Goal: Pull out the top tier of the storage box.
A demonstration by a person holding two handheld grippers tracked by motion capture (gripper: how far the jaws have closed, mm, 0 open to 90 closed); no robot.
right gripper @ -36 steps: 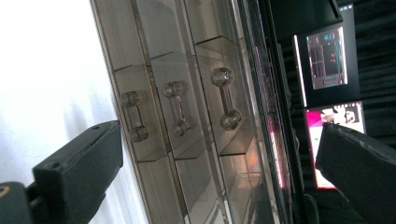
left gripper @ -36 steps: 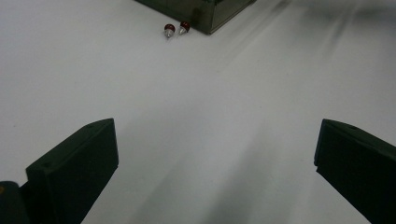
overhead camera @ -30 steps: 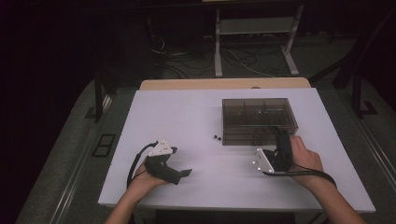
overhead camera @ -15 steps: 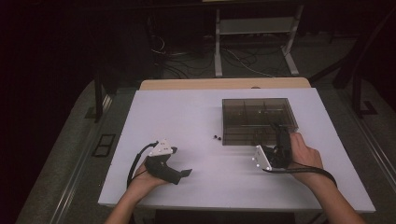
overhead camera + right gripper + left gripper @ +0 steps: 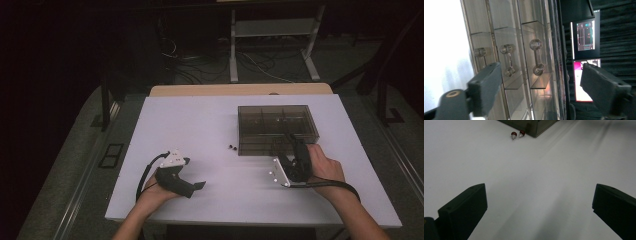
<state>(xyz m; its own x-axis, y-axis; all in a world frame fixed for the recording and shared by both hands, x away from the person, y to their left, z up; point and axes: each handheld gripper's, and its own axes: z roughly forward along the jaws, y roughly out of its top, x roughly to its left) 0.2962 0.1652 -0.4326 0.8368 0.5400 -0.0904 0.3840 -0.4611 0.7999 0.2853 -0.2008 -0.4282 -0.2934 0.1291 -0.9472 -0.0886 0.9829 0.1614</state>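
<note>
Compared with the earlier high view, both of my hands sit where they were and the table (image 5: 210, 120) looks unchanged; the one difference is that the right gripper (image 5: 294, 148) has just been narrowing its jaws, with part of the box's near edge in the gap. It sits right of centre in the high view, at the near edge of the box (image 5: 277, 129), a smoky clear case with dividers. In the right gripper view the jaws stand apart and press on nothing, and the box (image 5: 524, 50) runs up the middle of the frame beyond them. The left gripper (image 5: 175, 176) rests at lower left of the high view, well apart from the box, its jaws wide with bare table (image 5: 544, 182) between them. Two beads (image 5: 232, 147) lie just left of the box's near left corner; in the left gripper view the beads (image 5: 517, 135) show at upper left, red and clear, beside that corner of the box (image 5: 534, 126).
</note>
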